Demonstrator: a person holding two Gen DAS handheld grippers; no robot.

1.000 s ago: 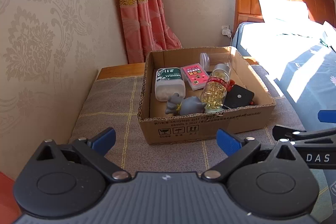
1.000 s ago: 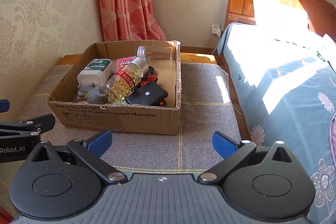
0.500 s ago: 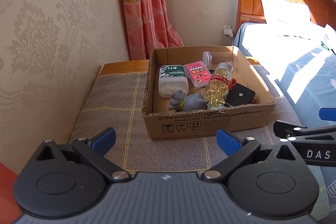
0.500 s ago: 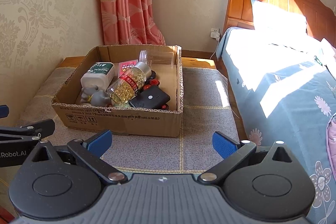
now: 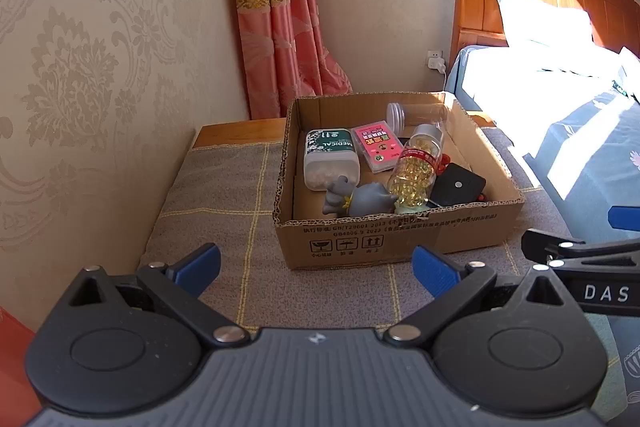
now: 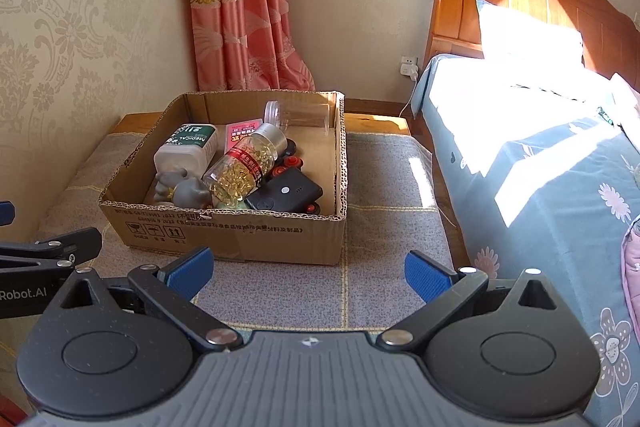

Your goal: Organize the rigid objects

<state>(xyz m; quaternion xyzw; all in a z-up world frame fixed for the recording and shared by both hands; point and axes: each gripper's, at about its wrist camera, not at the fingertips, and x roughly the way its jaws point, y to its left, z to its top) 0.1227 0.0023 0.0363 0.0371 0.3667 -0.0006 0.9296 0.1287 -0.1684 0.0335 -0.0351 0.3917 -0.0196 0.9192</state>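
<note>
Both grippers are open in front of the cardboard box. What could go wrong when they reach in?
The clear bottle of yellow capsules leans on the grey toy figure and flat black case; pulling either may make it roll. Also, the brown cardboard box looks light, so a push could slide it on the grey checked mat.

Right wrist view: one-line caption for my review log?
Open right gripper faces a cardboard box holding a capsule bottle, white medical bottle and black case.
</note>
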